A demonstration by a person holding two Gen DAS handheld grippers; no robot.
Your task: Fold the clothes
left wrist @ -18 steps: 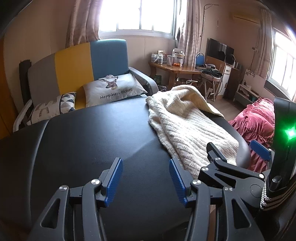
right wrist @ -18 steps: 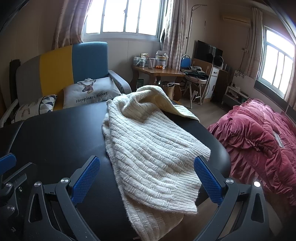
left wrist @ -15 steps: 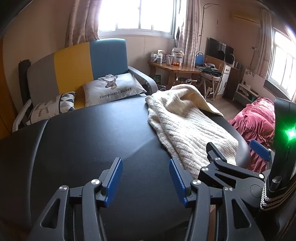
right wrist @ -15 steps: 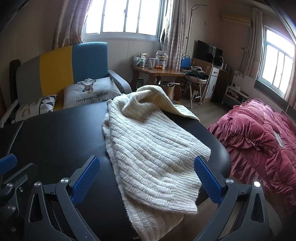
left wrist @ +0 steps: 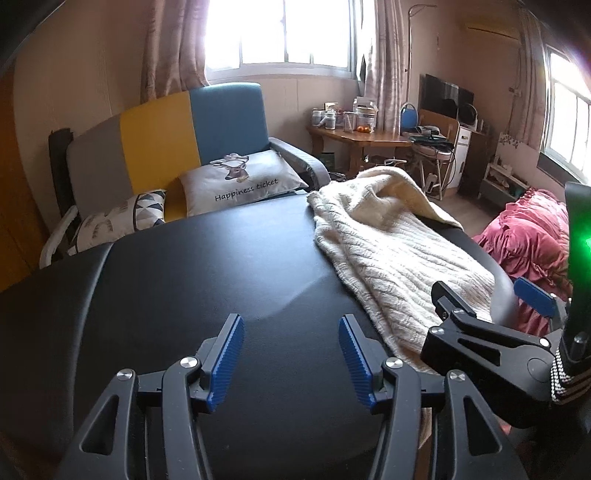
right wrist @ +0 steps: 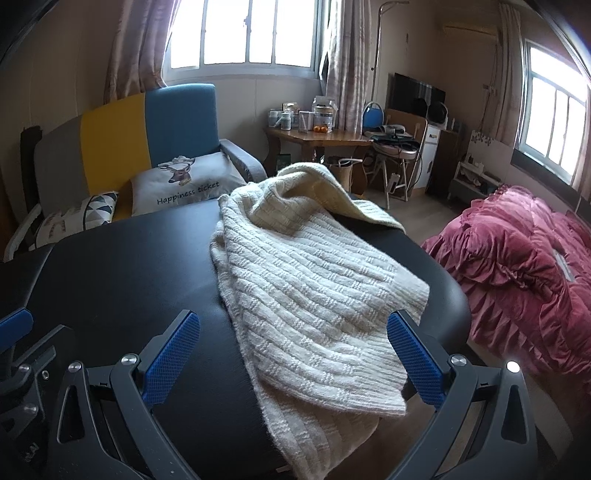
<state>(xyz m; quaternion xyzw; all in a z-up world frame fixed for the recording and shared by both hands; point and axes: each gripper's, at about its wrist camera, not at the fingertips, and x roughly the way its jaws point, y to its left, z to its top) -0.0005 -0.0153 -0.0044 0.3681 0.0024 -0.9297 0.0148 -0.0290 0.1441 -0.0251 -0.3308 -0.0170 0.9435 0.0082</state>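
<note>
The left gripper (left wrist: 291, 354) is hovering low over the near edge of the black table (left wrist: 184, 295), its blue-padded jaws standing apart with nothing between them; only bare tabletop is lying ahead of it; the right gripper (right wrist: 291, 356) is hanging beside it over the same edge, its jaws spread wider and likewise holding nothing, and it is showing at the right edge of the left wrist view (left wrist: 491, 314), where one of its fingers is overlapping the knit's near end.

The cream knitted sweater (right wrist: 314, 295) is lying crumpled along the right half of the table, running from the near edge toward the far right corner; its near hem is drooping over the near edge, directly between and below the right gripper's fingers (right wrist: 413, 354), though I cannot tell whether they are touching it; from the left gripper the sweater (left wrist: 399, 258) is sitting off to the right, apart from the pads.

Beyond the table's far edge a grey, yellow and blue sofa (left wrist: 166, 140) is carrying a deer-print cushion (left wrist: 243, 181) and a patterned cushion (left wrist: 122, 218); to the right a pink ruffled bedspread (right wrist: 517, 266) is spreading; farther back a cluttered wooden desk (right wrist: 321, 138) is standing under the window (right wrist: 243, 33).
</note>
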